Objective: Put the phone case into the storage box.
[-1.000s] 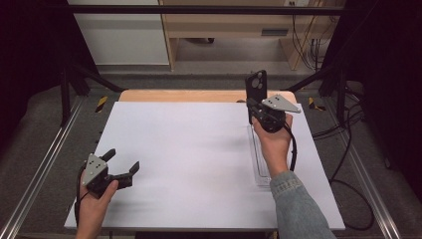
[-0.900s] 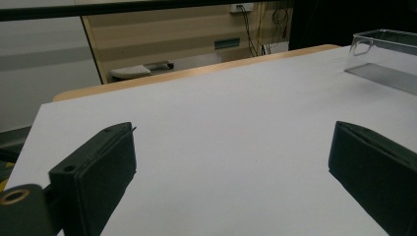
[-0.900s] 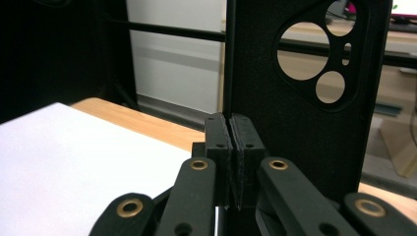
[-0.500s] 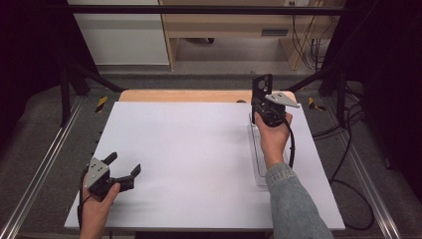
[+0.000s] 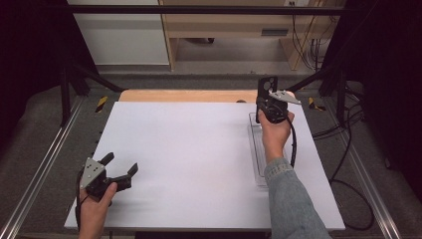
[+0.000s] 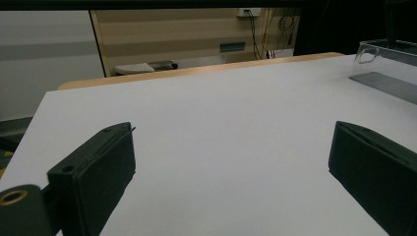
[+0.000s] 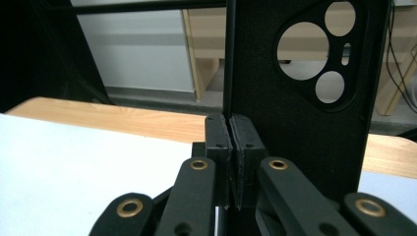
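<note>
1. The black phone case (image 5: 267,85), the thing being worked with, stands upright at the far right of the white table (image 5: 199,159), lifted clear of the surface with its camera cut-outs at the top; in the right gripper view the case (image 7: 305,113) rises just behind the jaws.
2. At the near left, the left gripper (image 5: 121,171) is released: its jaws stand wide apart over bare tabletop and hold nothing, as its own view confirms (image 6: 231,162).
3. Moving right, a clear plastic tray (image 5: 259,164) lies lengthwise along the right side of the table, under the person's right forearm; its far end wall shows in the left gripper view (image 6: 381,54).
4. Farthest right, the right gripper (image 5: 266,107) is clenched on the phone case, pinching a thin edge or wall of it between closed jaws (image 7: 229,147).
5. The step in hand looks like carrying the case to or away from the tray. To do it well, I judge:
   - keep the pinch firm, since a thin flexible wall may slip or twist;
   - keep the case vertical so it does not swing about the grip;
   - lower it slowly, squarely between the tray's long walls, and loosen only once it rests.
6. The idle left gripper could steady the tray if it slides.
</note>
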`<state>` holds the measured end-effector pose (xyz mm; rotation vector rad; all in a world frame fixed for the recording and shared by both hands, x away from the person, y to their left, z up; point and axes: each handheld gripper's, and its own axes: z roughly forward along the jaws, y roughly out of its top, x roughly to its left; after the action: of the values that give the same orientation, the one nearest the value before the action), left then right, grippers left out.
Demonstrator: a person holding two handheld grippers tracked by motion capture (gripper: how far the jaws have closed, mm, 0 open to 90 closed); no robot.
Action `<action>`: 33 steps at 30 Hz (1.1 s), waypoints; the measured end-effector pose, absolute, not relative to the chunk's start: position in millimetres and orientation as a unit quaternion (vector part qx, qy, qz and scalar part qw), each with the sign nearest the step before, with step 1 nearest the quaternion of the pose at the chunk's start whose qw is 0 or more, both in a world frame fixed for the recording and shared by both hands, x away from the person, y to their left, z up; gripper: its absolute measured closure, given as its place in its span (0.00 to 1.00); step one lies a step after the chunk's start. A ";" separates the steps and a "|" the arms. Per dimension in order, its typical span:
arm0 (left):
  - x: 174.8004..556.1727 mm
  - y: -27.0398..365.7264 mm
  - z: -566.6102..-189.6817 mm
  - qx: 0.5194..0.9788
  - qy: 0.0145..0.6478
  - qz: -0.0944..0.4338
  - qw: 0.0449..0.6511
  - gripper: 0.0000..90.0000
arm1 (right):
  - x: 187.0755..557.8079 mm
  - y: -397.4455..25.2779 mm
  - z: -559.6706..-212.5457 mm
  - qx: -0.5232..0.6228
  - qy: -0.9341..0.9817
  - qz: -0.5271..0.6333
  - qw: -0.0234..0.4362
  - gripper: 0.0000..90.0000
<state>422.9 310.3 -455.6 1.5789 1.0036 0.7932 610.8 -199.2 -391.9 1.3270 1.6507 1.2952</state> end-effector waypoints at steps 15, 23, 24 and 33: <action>423.4 310.6 -457.0 0.664 0.417 0.337 0.520 0.05 | 619.1 -196.8 -406.7 0.519 0.632 0.478 0.320 0.98; 423.5 310.8 -457.2 0.663 0.419 0.334 0.522 0.05 | 619.5 -196.0 -411.3 0.522 0.635 0.469 0.323 0.98; 423.5 310.9 -457.3 0.663 0.419 0.334 0.523 0.05 | 619.5 -195.6 -412.3 0.525 0.634 0.469 0.322 0.98; 423.4 310.8 -457.3 0.663 0.419 0.334 0.523 0.05 | 619.7 -194.3 -421.6 0.529 0.636 0.464 0.317 0.98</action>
<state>423.4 310.8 -457.3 1.5865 1.0037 0.7988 619.7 -194.3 -421.6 1.3929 1.6746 1.2216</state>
